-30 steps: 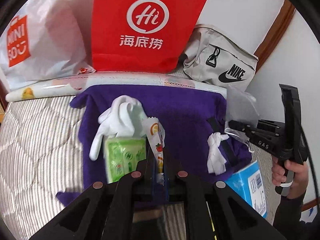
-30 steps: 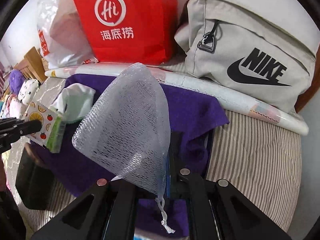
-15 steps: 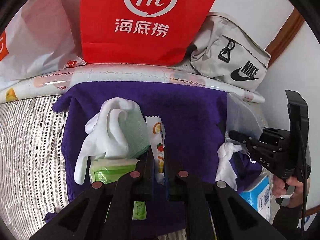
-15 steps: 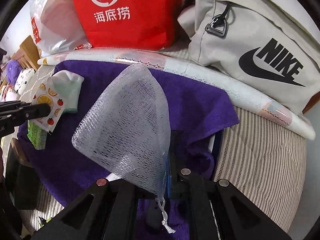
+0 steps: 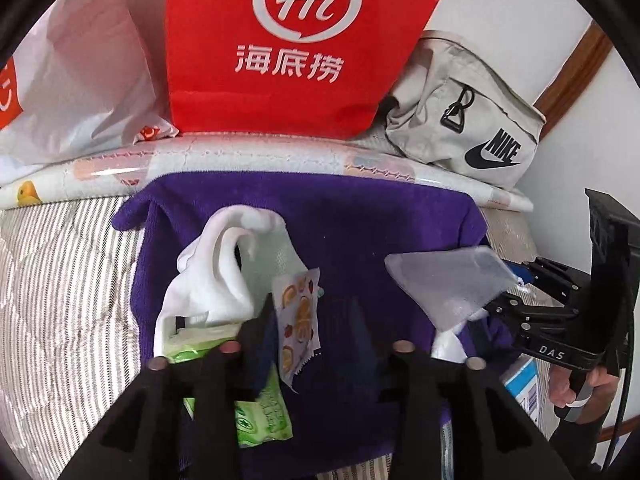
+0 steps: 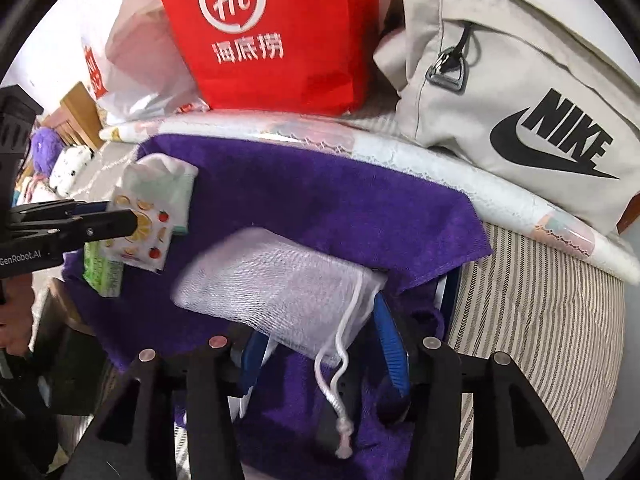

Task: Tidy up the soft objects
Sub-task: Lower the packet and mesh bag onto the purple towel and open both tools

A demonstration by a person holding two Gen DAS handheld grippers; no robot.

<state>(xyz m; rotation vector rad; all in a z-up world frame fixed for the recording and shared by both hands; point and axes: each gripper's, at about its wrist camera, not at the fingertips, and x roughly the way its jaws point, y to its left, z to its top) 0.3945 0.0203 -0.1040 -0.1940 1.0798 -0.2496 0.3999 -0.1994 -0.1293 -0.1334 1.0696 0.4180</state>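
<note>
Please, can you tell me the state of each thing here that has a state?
Left gripper: open, jaws just widened, fruit-print packet loose between them.
Right gripper: open, jaws just widened.
Mesh pouch: released, lying flat on purple towel.
Grey bag: zipped.
White sock: crumpled.

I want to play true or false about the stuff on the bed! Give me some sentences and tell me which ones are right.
1. The mesh pouch lies on the purple towel. True.
2. The big bag at the back is blue. False: it is red.
3. The grey bag says NIKE. True.
4. The right hand-held gripper is squeezing the mesh pouch. False: its jaws have just been opening and stand apart around it.
5. The fruit-print packet is lying across the grey bag. False: it is over the purple towel.
</note>
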